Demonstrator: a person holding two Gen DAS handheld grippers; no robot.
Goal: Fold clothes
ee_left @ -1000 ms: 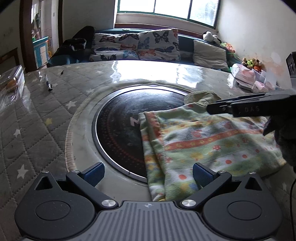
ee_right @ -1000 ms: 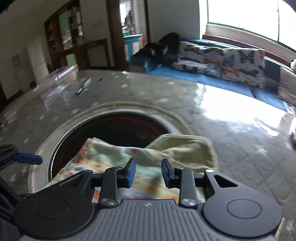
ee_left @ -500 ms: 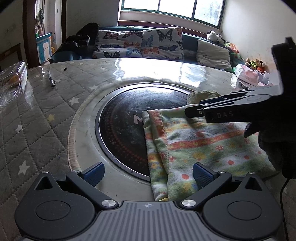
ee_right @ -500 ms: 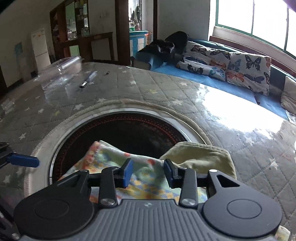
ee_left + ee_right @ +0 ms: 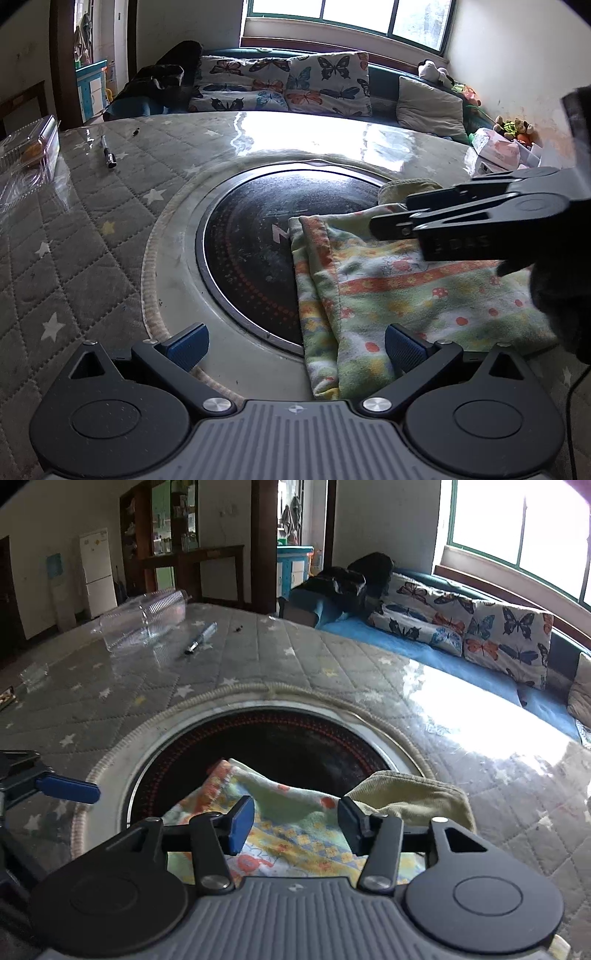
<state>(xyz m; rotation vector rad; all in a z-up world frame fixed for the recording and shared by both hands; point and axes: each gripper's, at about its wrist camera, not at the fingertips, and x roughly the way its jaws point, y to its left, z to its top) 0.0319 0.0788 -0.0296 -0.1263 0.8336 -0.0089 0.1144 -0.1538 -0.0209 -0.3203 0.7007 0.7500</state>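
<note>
The quilted table cover (image 5: 74, 236), grey with pale stars, fills most of both views in front of you, and its round cut-out frames a dark glass cooktop (image 5: 251, 243). Behind it runs a sofa with butterfly cushions (image 5: 280, 85) under the window.

The garment you are folding, a patterned fleece piece (image 5: 413, 295) in green, orange and yellow, lies folded flat with its left edge over the right part of the cooktop and the rest on the table cover. An olive-yellow part of it (image 5: 410, 794) shows at the far end.

Your left gripper (image 5: 295, 345) has its blue-padded jaws spread wide and holds nothing; the near edge of the fleece lies between and just ahead of them. Your right gripper (image 5: 295, 821) is parted too, its pads standing apart over the far end of the fleece without pinching it; whether they touch the cloth is not clear.

A clear plastic container (image 5: 144, 616) sits at the table's far left, with a pen (image 5: 199, 638) just beside it.
</note>
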